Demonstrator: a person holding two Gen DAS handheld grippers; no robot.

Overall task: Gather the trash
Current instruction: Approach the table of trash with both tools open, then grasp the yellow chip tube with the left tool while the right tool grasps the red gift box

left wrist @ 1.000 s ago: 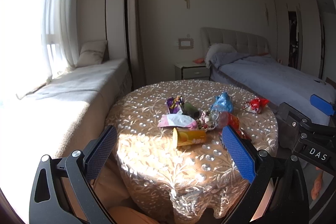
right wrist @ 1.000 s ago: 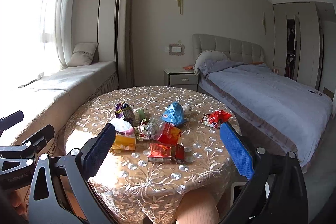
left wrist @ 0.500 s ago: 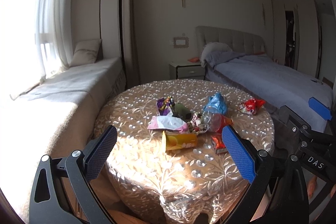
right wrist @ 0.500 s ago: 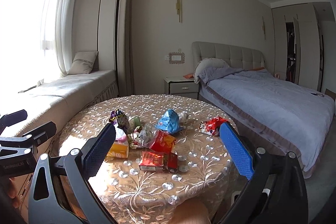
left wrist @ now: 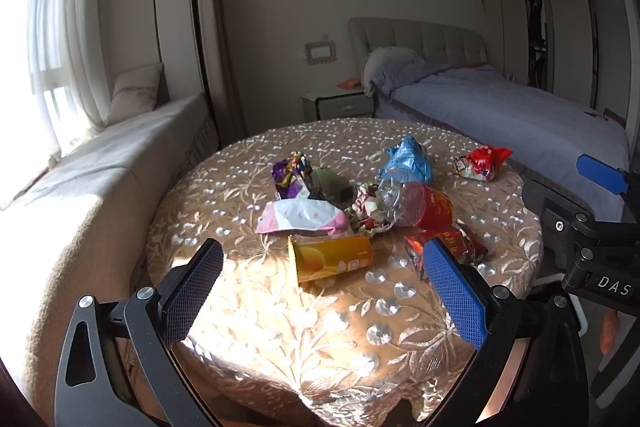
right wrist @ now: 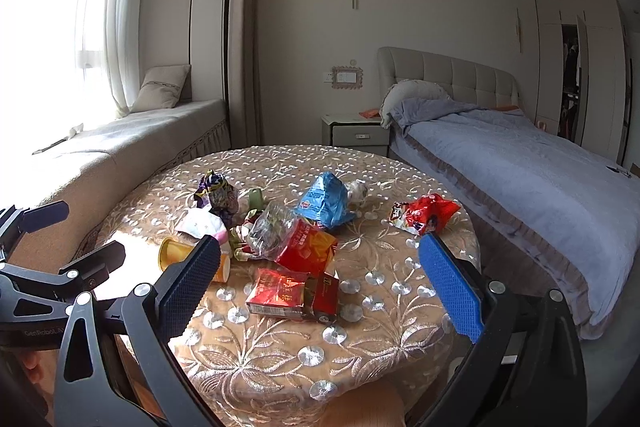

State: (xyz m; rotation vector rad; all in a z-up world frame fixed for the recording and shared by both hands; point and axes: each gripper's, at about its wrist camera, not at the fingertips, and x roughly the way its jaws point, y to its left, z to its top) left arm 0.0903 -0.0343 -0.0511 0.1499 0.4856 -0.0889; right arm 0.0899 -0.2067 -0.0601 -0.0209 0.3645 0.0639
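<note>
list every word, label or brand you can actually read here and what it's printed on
"DAS" on the body of the right gripper, seen in the left wrist view.
"GenRobot", its last letters unclear, on the body of the left gripper, seen in the right wrist view.
Print on the red carton, red snack bag, blue bag, orange tube and white-and-pink pack: too small or blurred to read.

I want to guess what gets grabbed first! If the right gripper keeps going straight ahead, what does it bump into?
Probably the flat red packet: it lies nearest, between the open fingers of the right gripper. Depth is hard to judge, though.
</note>
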